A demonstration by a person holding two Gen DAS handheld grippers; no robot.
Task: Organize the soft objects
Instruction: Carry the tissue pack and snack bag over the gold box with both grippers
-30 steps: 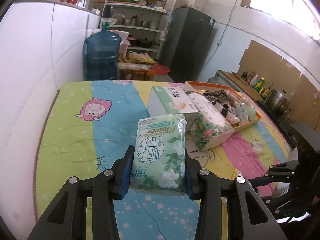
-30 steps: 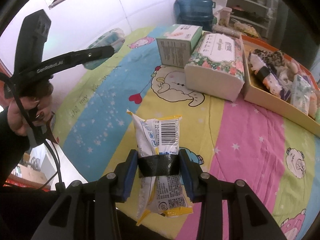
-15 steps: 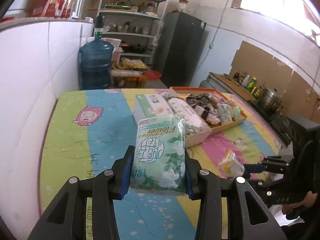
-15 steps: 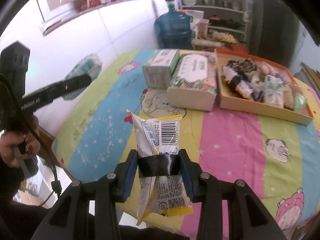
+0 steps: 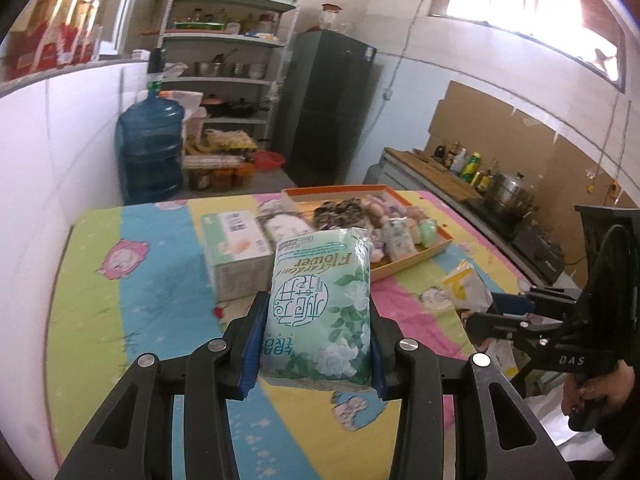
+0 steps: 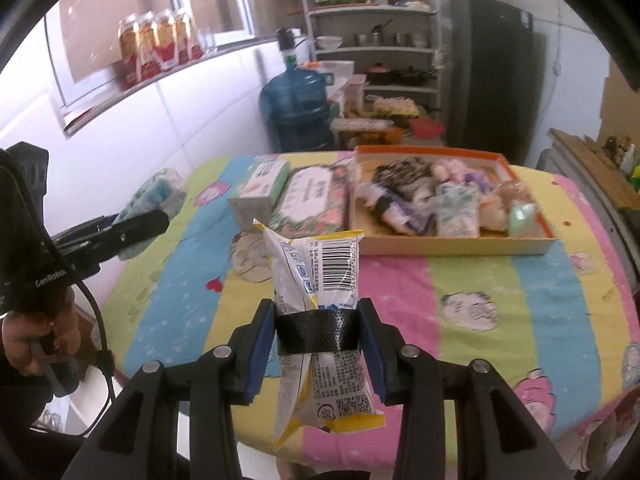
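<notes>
The left claw is clamped on a soft, pillowy tissue pack, pale green glossy plastic printed with white flowers, held upright above the tabletop. The right claw pinches a crinkly white-and-yellow packet at its waist, barcode facing up, a black perforated band across the claw's gap. Both hang over a quilted cloth in bright stripes with cartoon figures. Farther back lie a boxy carton, a flowered rectangular tissue block touching it, and an orange-rimmed tray heaped with small soft wrapped items.
</notes>
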